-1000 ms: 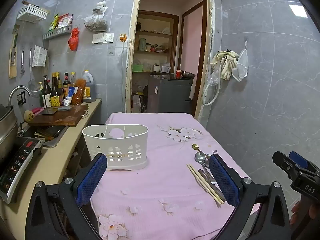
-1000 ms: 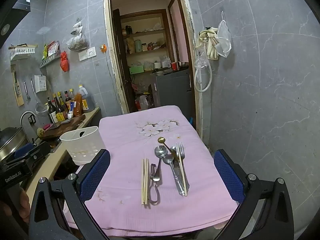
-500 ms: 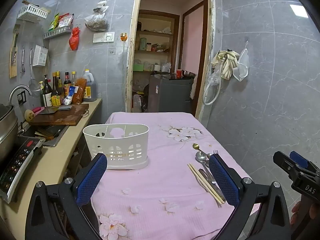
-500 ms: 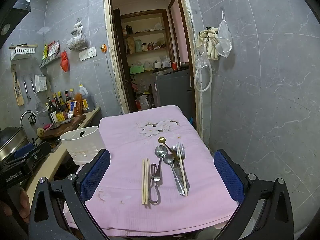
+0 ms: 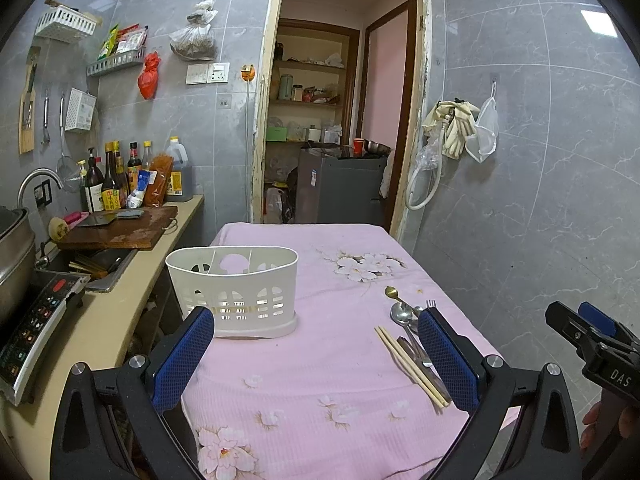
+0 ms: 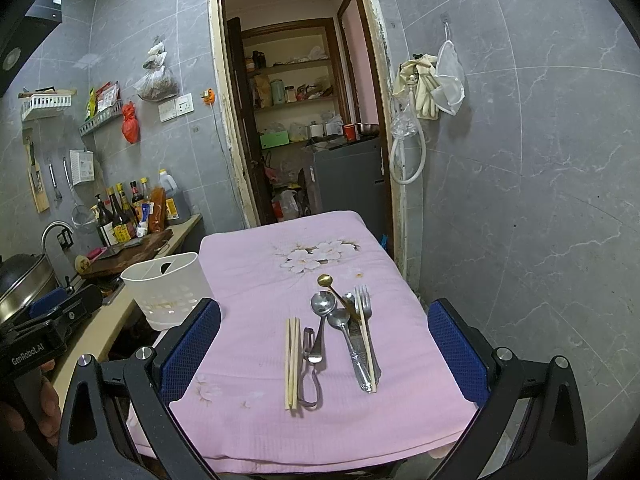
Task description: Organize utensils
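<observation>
A white slotted utensil caddy [image 5: 234,290] stands empty on the left of the pink floral tablecloth [image 5: 332,364]; it also shows in the right wrist view [image 6: 168,290]. Utensils lie flat at the right: a pair of chopsticks [image 6: 292,362], a peeler [image 6: 309,364], silver spoons [image 6: 322,320], a small gold spoon [image 6: 334,290], a fork [image 6: 363,312] and a single chopstick. My left gripper [image 5: 316,352] is open and empty, in front of the caddy. My right gripper [image 6: 324,344] is open and empty, hovering before the utensils.
A kitchen counter [image 5: 120,304] runs along the left with a cutting board [image 5: 120,232], bottles [image 5: 116,184], a sink and an induction cooker [image 5: 36,320]. A grey tiled wall stands close on the right. A doorway [image 5: 332,120] opens behind the table.
</observation>
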